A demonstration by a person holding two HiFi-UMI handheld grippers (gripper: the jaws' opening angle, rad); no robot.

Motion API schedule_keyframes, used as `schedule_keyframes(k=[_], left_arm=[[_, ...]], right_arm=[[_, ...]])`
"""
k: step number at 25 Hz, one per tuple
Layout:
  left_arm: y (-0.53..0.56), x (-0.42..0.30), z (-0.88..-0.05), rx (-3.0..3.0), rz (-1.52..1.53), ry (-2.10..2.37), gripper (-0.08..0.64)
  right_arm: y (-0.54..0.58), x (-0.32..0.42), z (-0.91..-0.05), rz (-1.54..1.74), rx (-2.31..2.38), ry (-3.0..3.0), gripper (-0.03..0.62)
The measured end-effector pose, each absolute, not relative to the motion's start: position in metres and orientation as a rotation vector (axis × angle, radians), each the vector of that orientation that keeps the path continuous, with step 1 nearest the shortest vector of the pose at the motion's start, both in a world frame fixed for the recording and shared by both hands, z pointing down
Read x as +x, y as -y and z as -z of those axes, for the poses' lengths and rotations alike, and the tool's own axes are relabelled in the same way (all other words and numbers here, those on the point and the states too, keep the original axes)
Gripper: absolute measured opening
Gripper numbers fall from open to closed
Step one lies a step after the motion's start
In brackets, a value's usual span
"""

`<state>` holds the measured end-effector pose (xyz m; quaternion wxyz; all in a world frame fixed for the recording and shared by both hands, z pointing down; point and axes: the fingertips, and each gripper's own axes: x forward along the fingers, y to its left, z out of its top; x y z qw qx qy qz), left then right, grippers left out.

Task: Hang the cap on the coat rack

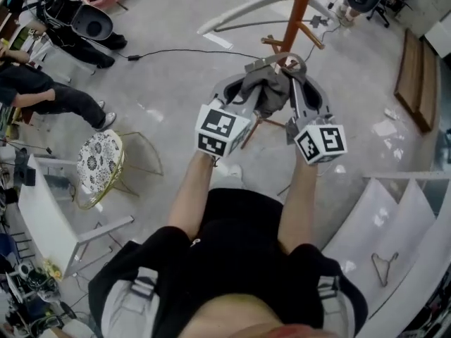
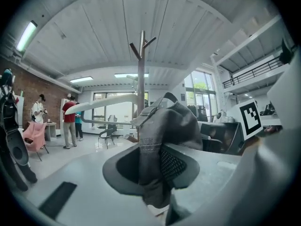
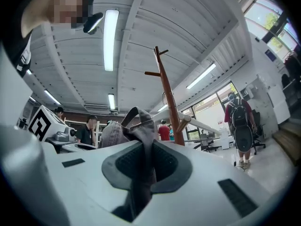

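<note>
A grey cap [image 1: 266, 90] hangs bunched between my two grippers, in front of the person's chest. My left gripper [image 1: 248, 89] is shut on the cap's left side; in the left gripper view the cap's fabric [image 2: 167, 126] runs down between the jaws of that gripper [image 2: 153, 173]. My right gripper [image 1: 296, 83] is shut on the other side, with a fold of the cap [image 3: 136, 126] pinched in its jaws [image 3: 143, 173]. The brown wooden coat rack [image 1: 296, 13] stands just beyond the cap. Its pole and pegs [image 2: 141, 69] rise above both grippers [image 3: 167, 93].
A chair with a patterned seat [image 1: 99, 160] stands at the left, beside a seated person [image 1: 42, 94]. White shelving [image 1: 394, 217] with a wire hanger [image 1: 384, 266] lies at the right. A black cable [image 1: 183, 51] crosses the floor. People stand farther off [image 2: 70, 121] [image 3: 240, 121].
</note>
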<state>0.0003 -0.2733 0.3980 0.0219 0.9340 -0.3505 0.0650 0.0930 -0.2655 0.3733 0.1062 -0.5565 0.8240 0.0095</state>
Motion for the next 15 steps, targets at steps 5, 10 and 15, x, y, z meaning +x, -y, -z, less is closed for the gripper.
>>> schedule_keyframes(k=[5,10,15], left_arm=[[0.293,0.012,-0.408,2.919,-0.167,0.928,0.074],[0.296,0.038,-0.395,2.971,-0.108,0.792,0.074],[0.301,0.057,-0.394,2.971,-0.118,0.751,0.074]], right_arm=[[0.276,0.103,-0.38,-0.061,-1.704,-2.429,0.02],[0.269,0.128,-0.364,-0.096,-1.748,-2.389,0.02],[0.275,0.146,-0.361,-0.079,-1.838,-2.342,0.02]])
